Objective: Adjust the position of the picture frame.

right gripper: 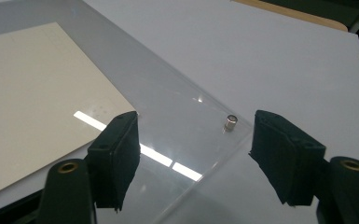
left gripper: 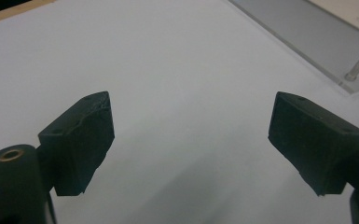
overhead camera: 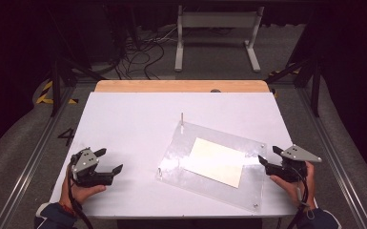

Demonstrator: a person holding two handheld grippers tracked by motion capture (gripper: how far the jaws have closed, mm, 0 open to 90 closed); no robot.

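With both the left claw (overhead camera: 108, 161) and right claw (overhead camera: 270, 156) open and empty, the slick clear plastic sheet (overhead camera: 209, 164) may slide across the table (overhead camera: 133, 119) if nudged at its edge.

A table (overhead camera: 138, 119) fills the middle of the high view; on its right half lies a clear plate (overhead camera: 181, 143), turned at an angle to the table's edges; a sheet of paper (overhead camera: 217, 161) lies on the plate, near its middle; a thin pin (overhead camera: 182, 119) stands upright at the plate's far corner (short studs sit at the other corners, one of them (right gripper: 231, 122) just ahead of the right gripper); the left gripper (overhead camera: 110, 161) sits at the near left, well apart from the plate; the right gripper (overhead camera: 270, 156) sits at the plate's right corner; behind the table a stand (overhead camera: 217, 36) rests on the floor (overhead camera: 138, 71), with cables (overhead camera: 143, 50) to its left.
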